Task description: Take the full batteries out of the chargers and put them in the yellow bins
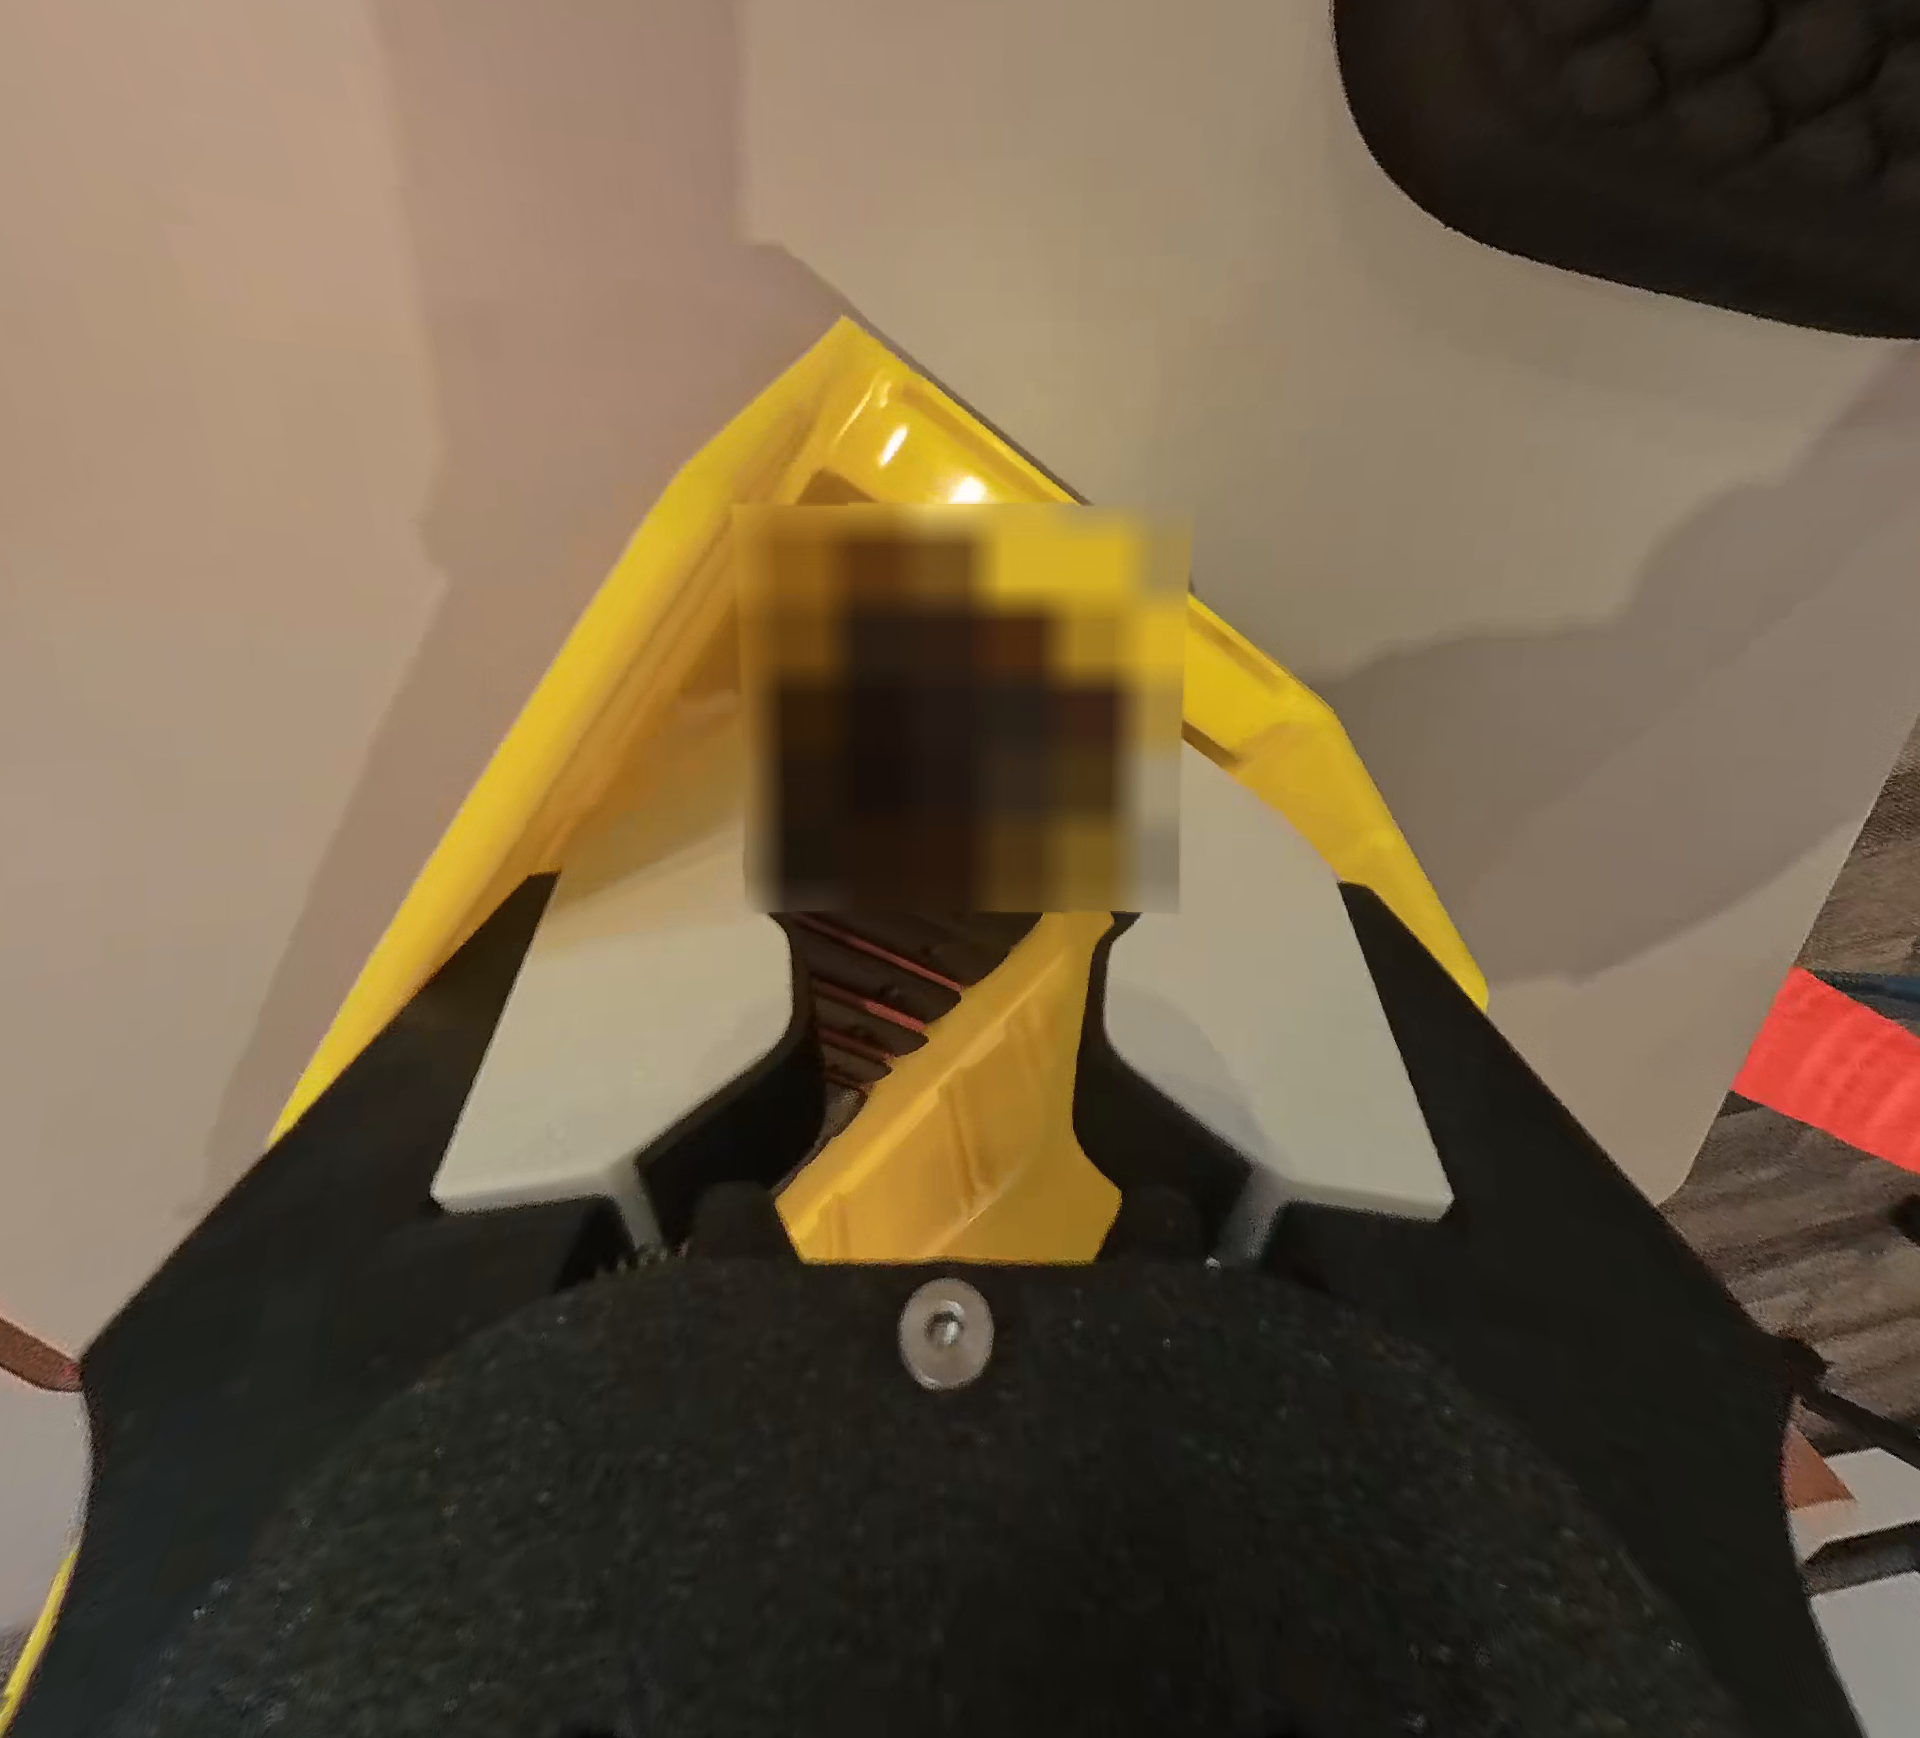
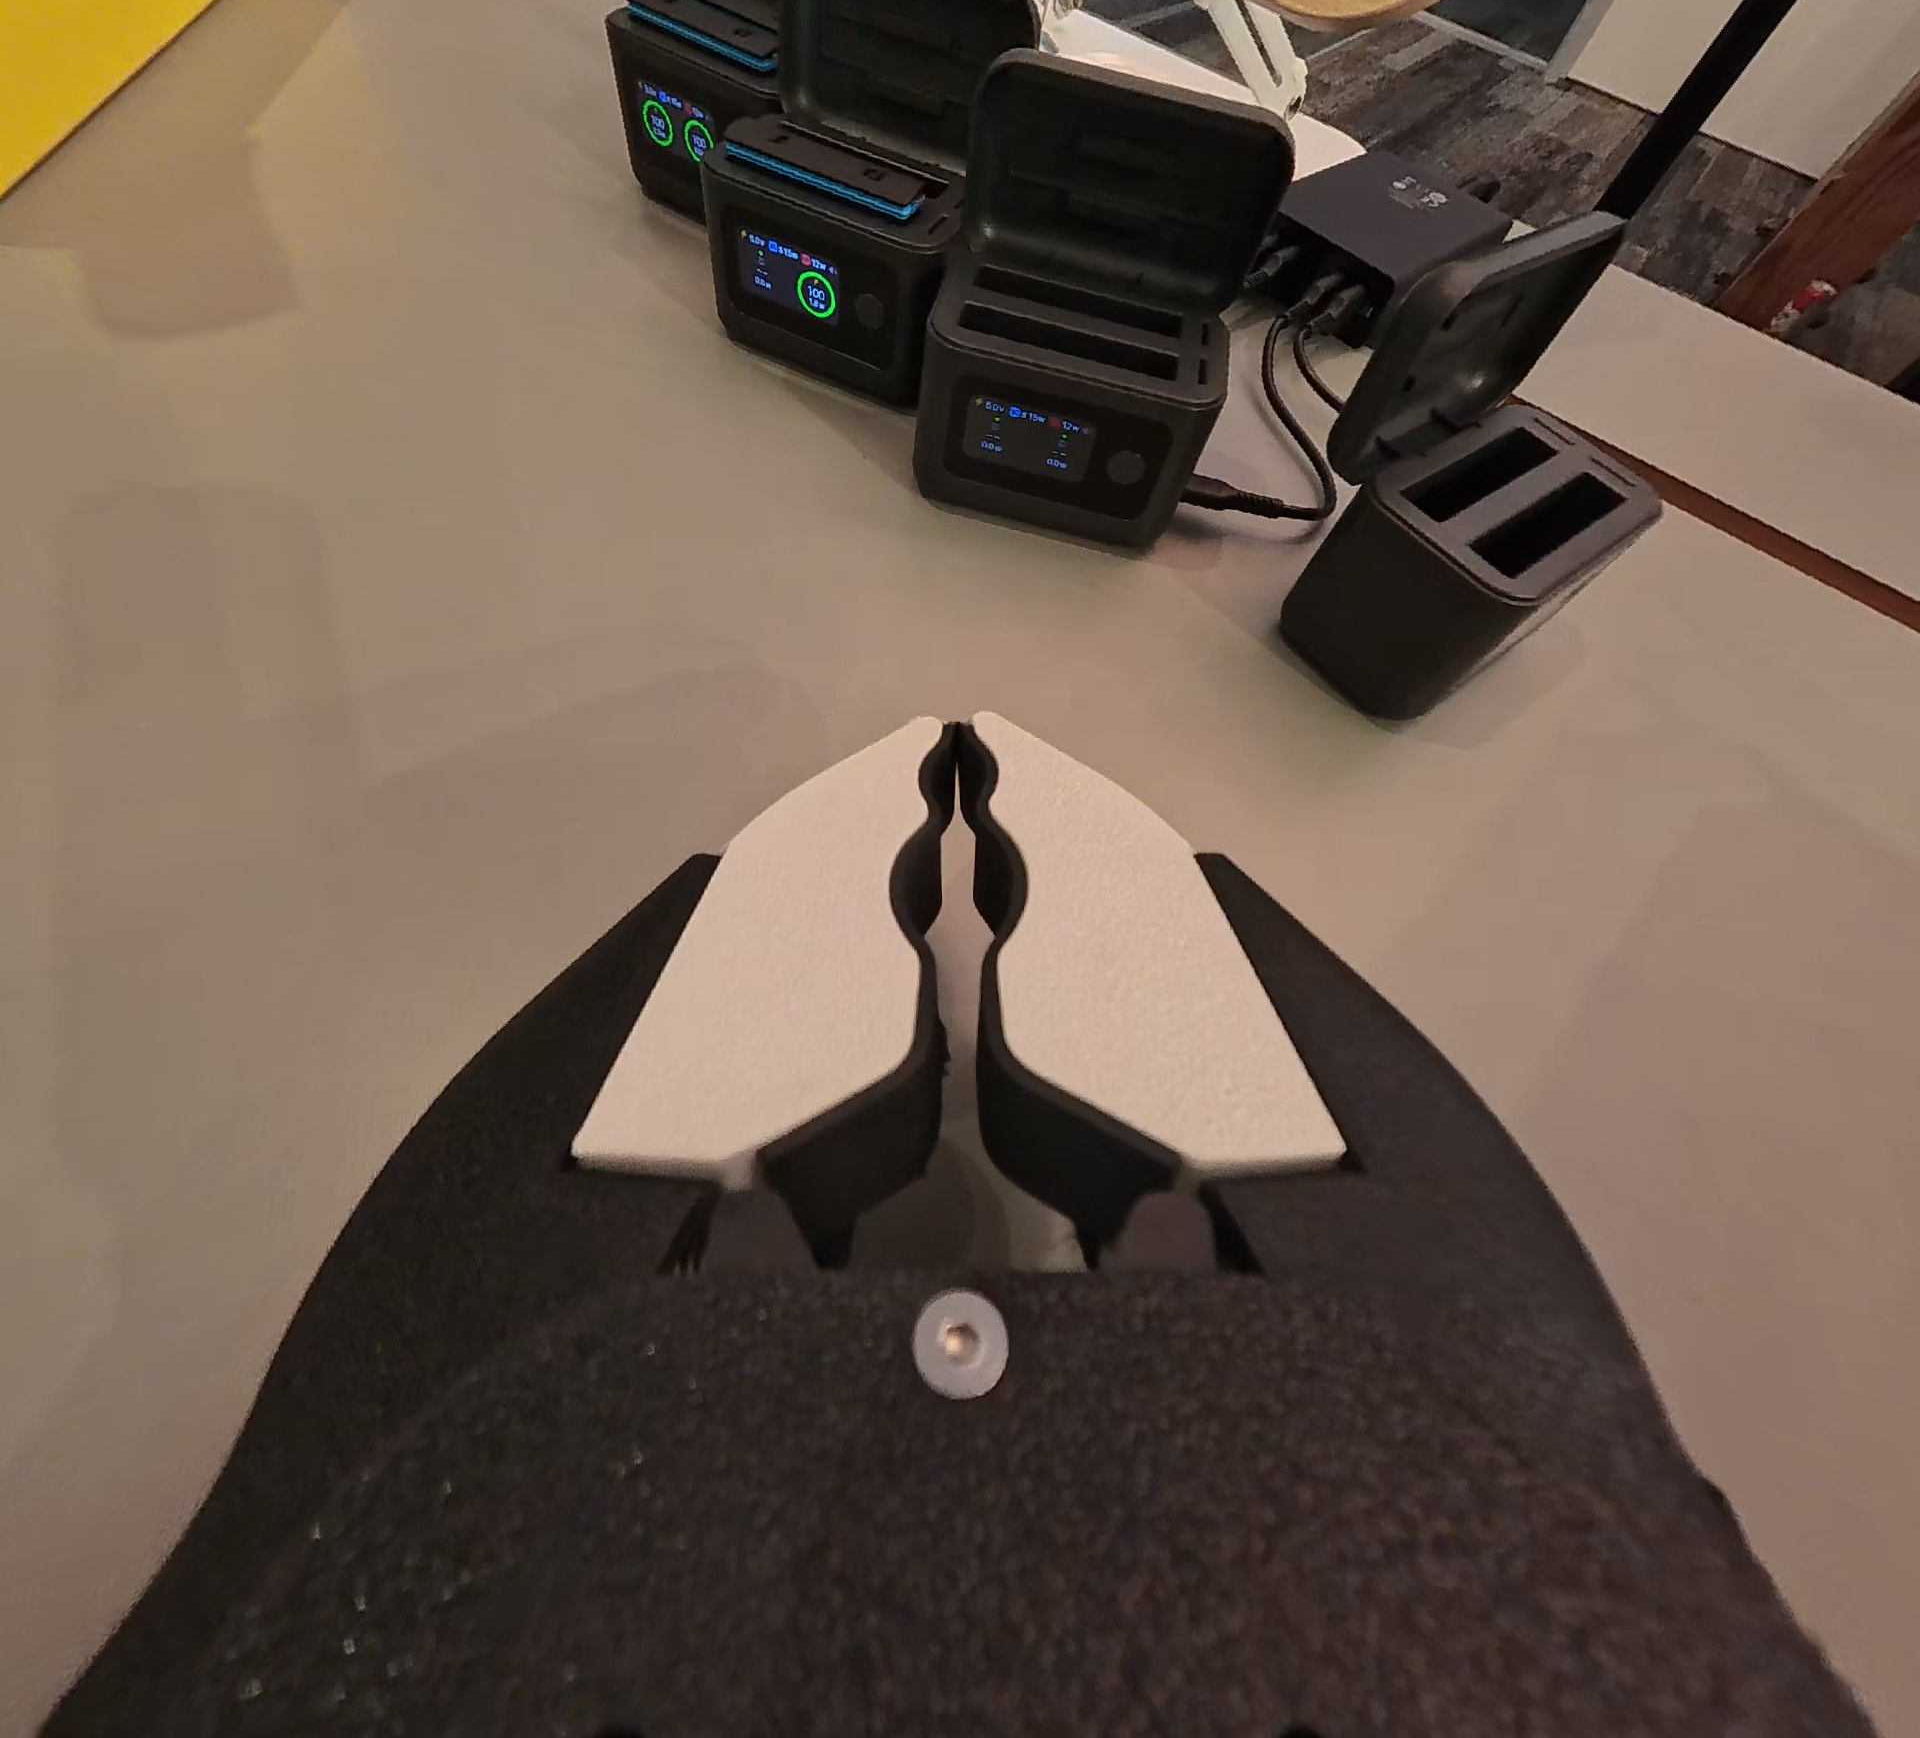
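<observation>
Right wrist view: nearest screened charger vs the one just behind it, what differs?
The nearest screened charger has empty slots and no green ring on its screen. The charger behind it holds blue-edged batteries and shows one green ring. Both are dark with lids open.

Ahead of the shut right jaws, four open chargers (image 2: 1070, 400) are being counted, two of them holding batteries (image 2: 821, 176).

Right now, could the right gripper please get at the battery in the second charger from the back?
Probably yes. The right gripper is shut and empty, the table ahead is bare, the charger has its lid up, and the battery stands proud of its slot. It would need to open first.
</observation>
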Available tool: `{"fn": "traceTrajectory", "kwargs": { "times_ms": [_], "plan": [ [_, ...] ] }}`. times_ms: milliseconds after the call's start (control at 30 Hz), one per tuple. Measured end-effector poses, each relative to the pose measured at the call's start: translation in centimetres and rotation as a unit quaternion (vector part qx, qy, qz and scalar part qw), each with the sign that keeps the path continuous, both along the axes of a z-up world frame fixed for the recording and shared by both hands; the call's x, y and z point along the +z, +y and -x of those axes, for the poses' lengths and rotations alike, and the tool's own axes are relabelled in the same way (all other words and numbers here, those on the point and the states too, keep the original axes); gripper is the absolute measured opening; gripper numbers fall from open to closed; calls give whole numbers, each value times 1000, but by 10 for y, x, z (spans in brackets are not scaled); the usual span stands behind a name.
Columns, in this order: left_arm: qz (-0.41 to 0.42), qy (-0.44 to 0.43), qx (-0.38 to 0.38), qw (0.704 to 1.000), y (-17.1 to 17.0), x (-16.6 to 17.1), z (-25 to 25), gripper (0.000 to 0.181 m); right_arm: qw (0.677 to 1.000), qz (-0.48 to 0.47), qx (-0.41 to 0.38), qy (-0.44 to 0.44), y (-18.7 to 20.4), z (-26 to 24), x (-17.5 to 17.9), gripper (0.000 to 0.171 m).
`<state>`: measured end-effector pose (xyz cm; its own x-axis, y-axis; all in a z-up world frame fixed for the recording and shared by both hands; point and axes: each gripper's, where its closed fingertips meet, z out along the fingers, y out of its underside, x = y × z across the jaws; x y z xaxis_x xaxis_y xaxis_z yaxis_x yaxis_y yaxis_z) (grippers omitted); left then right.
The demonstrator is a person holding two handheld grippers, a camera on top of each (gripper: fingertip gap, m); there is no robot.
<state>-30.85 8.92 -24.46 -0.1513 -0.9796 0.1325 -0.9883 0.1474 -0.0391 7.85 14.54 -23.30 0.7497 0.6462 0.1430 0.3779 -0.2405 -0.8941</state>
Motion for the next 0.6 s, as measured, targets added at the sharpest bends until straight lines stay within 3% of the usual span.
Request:
{"fn": "traceTrajectory", "kwargs": {
  "times_ms": [167,367,600],
  "plan": [
    [3,32,58,998,4,-1,4,62,1000,-2,3,-2,-1,1,0,0],
    [58,-23,138,988,3,-1,-4,56,1000,-1,9,-11,-2,3,-2,0],
    [80,-49,137,986,1,-2,-7,52,1000,2,16,-23,-3,5,-5,0]
  ]
}}
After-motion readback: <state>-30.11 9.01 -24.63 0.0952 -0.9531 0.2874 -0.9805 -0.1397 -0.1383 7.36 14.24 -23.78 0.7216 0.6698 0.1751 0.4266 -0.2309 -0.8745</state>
